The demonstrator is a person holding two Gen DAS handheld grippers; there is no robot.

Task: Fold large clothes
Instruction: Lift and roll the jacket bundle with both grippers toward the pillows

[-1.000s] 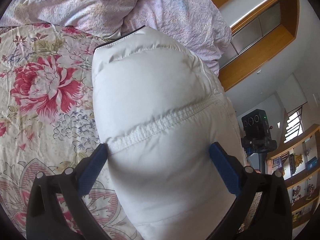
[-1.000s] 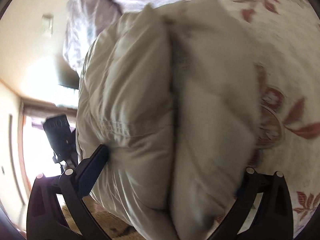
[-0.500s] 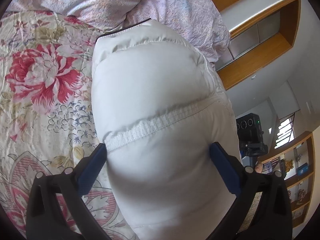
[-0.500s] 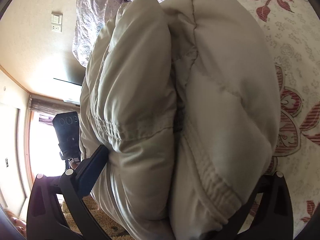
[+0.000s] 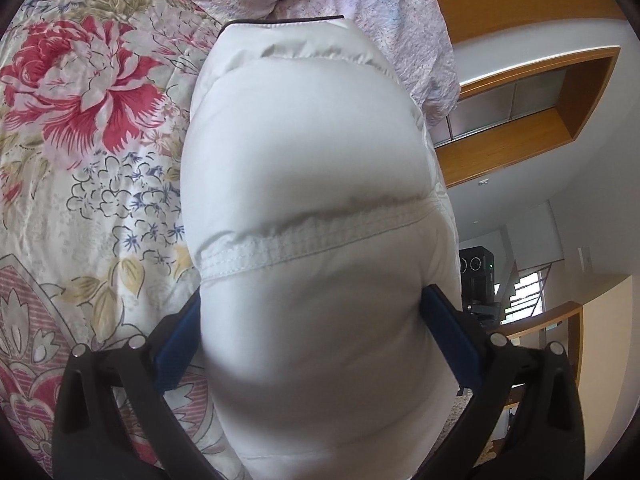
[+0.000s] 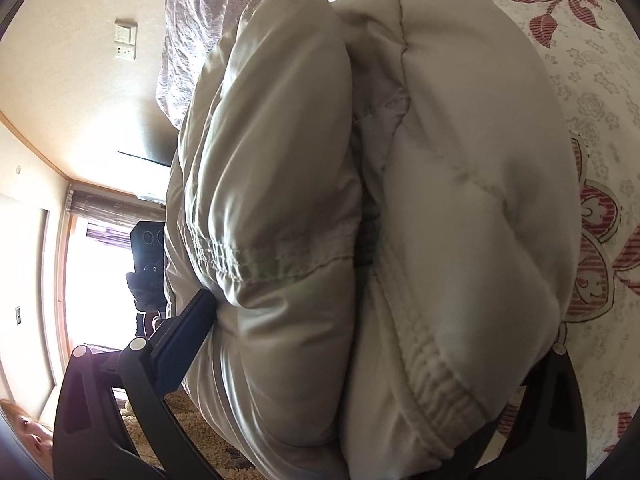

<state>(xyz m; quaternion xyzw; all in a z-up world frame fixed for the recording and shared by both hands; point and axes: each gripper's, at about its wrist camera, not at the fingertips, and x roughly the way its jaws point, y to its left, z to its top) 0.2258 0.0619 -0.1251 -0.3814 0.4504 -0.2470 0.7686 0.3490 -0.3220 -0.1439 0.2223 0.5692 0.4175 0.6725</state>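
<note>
A folded white puffer jacket (image 5: pixel 304 140) fills the left wrist view, a stitched seam running across its bulge. My left gripper (image 5: pixel 312 300) is shut on the bundle, and the padding swells over both blue pads (image 5: pixel 452 340). In the right wrist view the same jacket (image 6: pixel 460 200) shows two thick folded layers with a dark crease between them. My right gripper (image 6: pixel 380 320) is shut on it. Its left pad presses the outer layer; its right fingertip is hidden under the fabric. The bundle sits over a floral bedspread (image 5: pixel 80 120).
A crumpled lilac quilt (image 5: pixel 380 0) lies past the jacket at the head of the bed. A camera on a tripod (image 5: pixel 478 276) stands beside the bed, near wooden wall cabinets (image 5: pixel 520 128). Part of a person (image 6: pixel 28 436) shows low at the left, above a shaggy rug (image 6: pixel 192 412).
Both grippers have kept their hold and shifted with the bundle over the bedspread. The right view has gone from blurred to sharp, and the big red flower has slid up in the left view.
</note>
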